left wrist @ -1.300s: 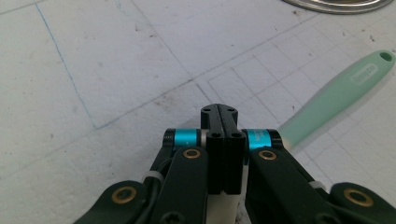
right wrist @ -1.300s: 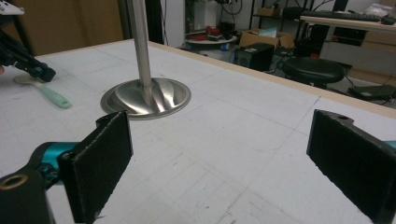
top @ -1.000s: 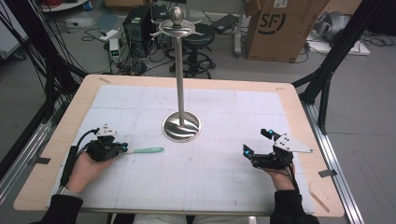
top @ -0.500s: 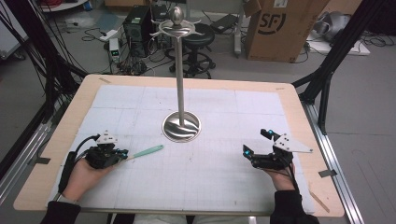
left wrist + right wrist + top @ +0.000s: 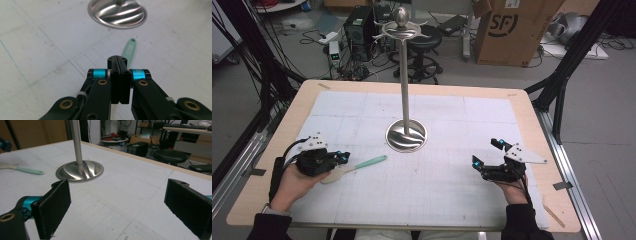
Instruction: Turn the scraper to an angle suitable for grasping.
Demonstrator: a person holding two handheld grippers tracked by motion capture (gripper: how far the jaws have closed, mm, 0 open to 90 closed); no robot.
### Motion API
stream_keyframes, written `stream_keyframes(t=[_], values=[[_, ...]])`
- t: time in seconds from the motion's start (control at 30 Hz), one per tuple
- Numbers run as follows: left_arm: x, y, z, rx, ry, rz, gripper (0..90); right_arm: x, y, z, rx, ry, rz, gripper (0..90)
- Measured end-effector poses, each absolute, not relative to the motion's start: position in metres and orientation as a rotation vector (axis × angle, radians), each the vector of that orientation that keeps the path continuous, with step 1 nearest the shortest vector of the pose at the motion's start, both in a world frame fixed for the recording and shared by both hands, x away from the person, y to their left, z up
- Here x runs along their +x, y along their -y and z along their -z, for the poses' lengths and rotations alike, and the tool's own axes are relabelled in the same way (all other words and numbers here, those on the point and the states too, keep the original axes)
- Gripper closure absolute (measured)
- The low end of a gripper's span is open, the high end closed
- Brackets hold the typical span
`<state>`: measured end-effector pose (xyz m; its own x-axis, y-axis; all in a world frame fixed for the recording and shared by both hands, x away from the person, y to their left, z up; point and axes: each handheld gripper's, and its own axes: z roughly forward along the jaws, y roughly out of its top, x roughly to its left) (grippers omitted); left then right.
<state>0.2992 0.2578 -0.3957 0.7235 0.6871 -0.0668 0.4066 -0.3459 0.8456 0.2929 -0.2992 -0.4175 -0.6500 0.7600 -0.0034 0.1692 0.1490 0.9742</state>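
One spatula (image 5: 354, 167) clamped in left gripper (image 5: 343, 158); right gripper (image 5: 484, 155) wide.

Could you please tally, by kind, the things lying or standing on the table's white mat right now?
Spatula with a mint-green handle, held in the shut left hand-held gripper: 1
Steel stand with a round base: 1
Total: 2
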Motion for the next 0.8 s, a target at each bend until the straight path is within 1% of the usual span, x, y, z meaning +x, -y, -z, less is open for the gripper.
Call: stream_keyframes(t=[0.03, 0.1, 0.13, 0.17, 0.2, 0.27, 0.33, 0.43, 0.53, 0.6, 0.67, 0.77, 0.8], values=[[0.299, -0.259, 0.393, 1.958, -0.82, -0.387, 84.5, 0.293, 0.299, 0.417, 0.885, -1.927, -1.529, 5.9], [0.299, -0.263, 0.387, 1.925, -0.799, -0.398, 67.4, 0.292, 0.3, 0.417, 0.891, -1.919, -1.533, 5.9], [0.299, -0.263, 0.384, 1.914, -0.789, -0.422, 67.4, 0.292, 0.3, 0.417, 0.891, -1.919, -1.533, 5.9], [0.298, -0.264, 0.382, 1.912, -0.784, -0.422, 61.5, 0.292, 0.301, 0.416, 0.89, -1.911, -1.533, 5.9], [0.297, -0.264, 0.381, 1.911, -0.771, -0.409, 60.3, 0.291, 0.301, 0.416, 0.89, -1.903, -1.529, 5.9], [0.296, -0.265, 0.38, 1.917, -0.723, -0.408, 52.4, 0.29, 0.302, 0.415, 0.883, -1.894, -1.533, 5.9], [0.296, -0.263, 0.382, 1.944, -0.681, -0.395, 46.6, 0.29, 0.302, 0.414, 0.88, -1.894, -1.534, 5.9], [0.302, -0.258, 0.383, 2.044, -0.633, -0.434, 28.1, 0.292, 0.3, 0.416, 0.88, -1.906, -1.535, 5.9], [0.309, -0.252, 0.381, 2.123, -0.638, -0.422, 25.7, 0.293, 0.299, 0.416, 0.876, -1.917, -1.532, 5.9], [0.313, -0.248, 0.38, 2.157, -0.618, -0.394, 17.8, 0.294, 0.301, 0.416, 0.88, -1.904, -1.537, 5.9], [0.314, -0.242, 0.377, 2.18, -0.6, -0.361, 18.6, 0.294, 0.305, 0.414, 0.896, -1.872, -1.549, 5.9], [0.317, -0.237, 0.374, 2.22, -0.563, -0.363, 18.5, 0.293, 0.307, 0.413, 0.902, -1.857, -1.558, 5.9], [0.319, -0.236, 0.373, 2.224, -0.558, -0.346, 18.5, 0.293, 0.307, 0.413, 0.902, -1.857, -1.558, 5.9]])
